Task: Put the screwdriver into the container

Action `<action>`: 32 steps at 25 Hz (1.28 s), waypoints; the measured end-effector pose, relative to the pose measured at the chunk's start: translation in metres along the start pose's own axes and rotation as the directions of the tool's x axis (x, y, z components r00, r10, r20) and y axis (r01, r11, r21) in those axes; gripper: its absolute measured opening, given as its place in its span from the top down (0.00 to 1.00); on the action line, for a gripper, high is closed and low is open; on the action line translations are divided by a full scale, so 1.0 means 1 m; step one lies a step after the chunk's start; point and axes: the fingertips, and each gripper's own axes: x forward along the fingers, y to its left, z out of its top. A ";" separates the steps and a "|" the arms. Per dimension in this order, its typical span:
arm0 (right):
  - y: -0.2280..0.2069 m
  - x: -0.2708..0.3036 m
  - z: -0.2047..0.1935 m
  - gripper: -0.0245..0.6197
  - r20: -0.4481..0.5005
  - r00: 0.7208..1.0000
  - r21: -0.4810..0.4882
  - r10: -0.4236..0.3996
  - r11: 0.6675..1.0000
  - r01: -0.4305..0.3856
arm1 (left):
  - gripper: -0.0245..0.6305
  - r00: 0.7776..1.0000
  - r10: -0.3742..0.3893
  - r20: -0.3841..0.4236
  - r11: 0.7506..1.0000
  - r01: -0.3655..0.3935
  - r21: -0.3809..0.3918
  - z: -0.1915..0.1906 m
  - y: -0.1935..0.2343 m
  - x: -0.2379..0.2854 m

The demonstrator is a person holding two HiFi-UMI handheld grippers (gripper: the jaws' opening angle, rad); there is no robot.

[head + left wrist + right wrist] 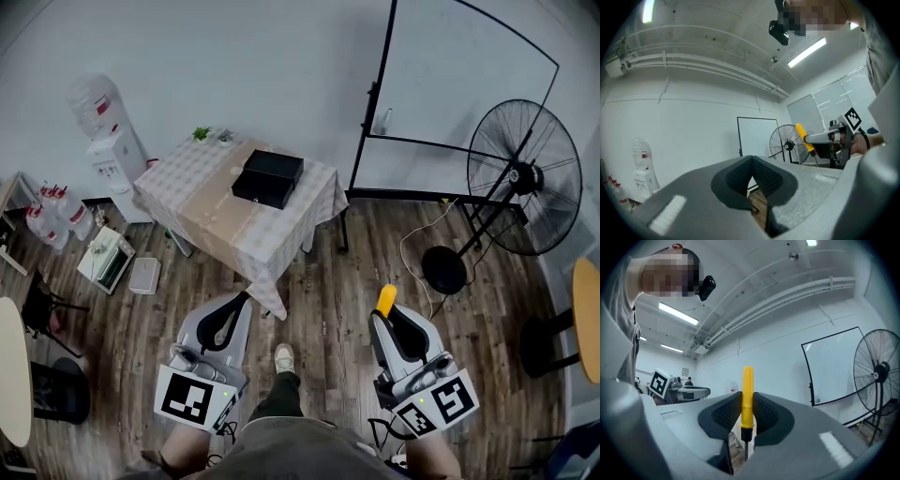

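Note:
A screwdriver (747, 397) with a yellow handle stands upright between the jaws of my right gripper (746, 414), which is shut on it. In the head view its yellow handle (385, 301) sticks out past the right gripper (394, 323), held low over the wooden floor. The black container (268, 177) sits on the checkered table (206, 202), well ahead of both grippers. My left gripper (228, 317) is shut with nothing in it; its pads (751, 180) meet. The left gripper view also catches the yellow screwdriver (803, 136) in the other gripper.
A large black floor fan (514, 187) and a whiteboard (450, 103) stand at the right. A water dispenser (111, 145) and bottles (52, 211) are at the left. Round tables (14, 370) edge both sides. The person's shoe (283, 358) is between the grippers.

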 end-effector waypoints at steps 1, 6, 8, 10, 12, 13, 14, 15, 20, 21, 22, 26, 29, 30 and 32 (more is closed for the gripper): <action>-0.008 0.010 -0.001 0.80 -0.005 1.000 -0.001 -0.002 1.000 0.002 | 0.96 1.000 -0.001 -0.003 1.000 0.001 -0.005 -0.002 0.006 0.011; -0.050 0.073 -0.002 0.80 -0.038 0.999 0.007 -0.006 1.000 0.006 | 0.96 0.999 -0.013 -0.032 1.000 0.012 -0.021 -0.013 0.046 0.074; -0.065 0.104 -0.004 0.80 -0.055 0.998 0.011 -0.004 1.000 0.005 | 0.96 0.999 -0.016 -0.043 0.999 0.014 -0.030 -0.017 0.066 0.099; -0.079 0.138 -0.006 0.80 -0.069 0.998 0.019 0.001 1.000 0.001 | 0.96 0.999 -0.018 -0.049 0.999 0.017 -0.032 -0.020 0.089 0.125; -0.092 0.174 -0.006 0.80 -0.079 0.997 0.023 0.010 1.000 -0.008 | 0.96 0.998 -0.019 -0.054 0.999 0.017 -0.030 -0.021 0.114 0.151; -0.098 0.192 -0.006 0.80 -0.083 0.996 0.022 0.015 1.000 -0.013 | 0.96 0.998 -0.018 -0.059 0.999 0.016 -0.030 -0.023 0.126 0.164; -0.104 0.209 -0.007 0.80 -0.087 0.996 0.020 0.020 1.000 -0.018 | 0.96 0.998 -0.018 -0.064 0.999 0.016 -0.031 -0.026 0.138 0.177; -0.110 0.225 -0.007 0.80 -0.091 0.996 0.018 0.025 1.000 -0.024 | 0.96 0.998 -0.016 -0.068 0.999 0.014 -0.031 -0.029 0.150 0.189; -0.133 0.295 -0.011 0.80 -0.099 0.994 0.011 0.048 0.999 -0.047 | 0.96 0.996 -0.002 -0.087 1.000 -0.001 -0.028 -0.043 0.200 0.239; -0.135 0.307 -0.012 0.80 -0.102 0.993 0.012 0.055 0.998 -0.054 | 0.96 0.997 0.002 -0.083 1.000 -0.004 -0.026 -0.044 0.208 0.246; -0.137 0.317 -0.013 0.80 -0.106 0.992 0.013 0.063 0.998 -0.062 | 0.96 0.997 0.008 -0.081 1.000 -0.010 -0.027 -0.045 0.215 0.253; -0.146 0.354 -0.024 0.80 -0.136 0.986 0.020 0.099 0.995 -0.097 | 0.96 0.994 0.037 -0.102 0.998 -0.041 -0.042 -0.055 0.241 0.272; -0.156 0.377 -0.033 0.80 -0.152 0.980 0.027 0.126 0.992 -0.123 | 0.96 0.992 0.062 -0.114 0.997 -0.068 -0.045 -0.064 0.257 0.285; -0.160 0.386 -0.035 0.80 -0.155 0.979 0.030 0.134 0.991 -0.131 | 0.96 0.991 0.071 -0.114 0.996 -0.077 -0.045 -0.066 0.263 0.290; -0.171 0.403 -0.038 0.80 -0.159 0.976 0.037 0.151 0.988 -0.147 | 0.96 0.988 0.092 -0.124 0.994 -0.098 -0.046 -0.070 0.272 0.302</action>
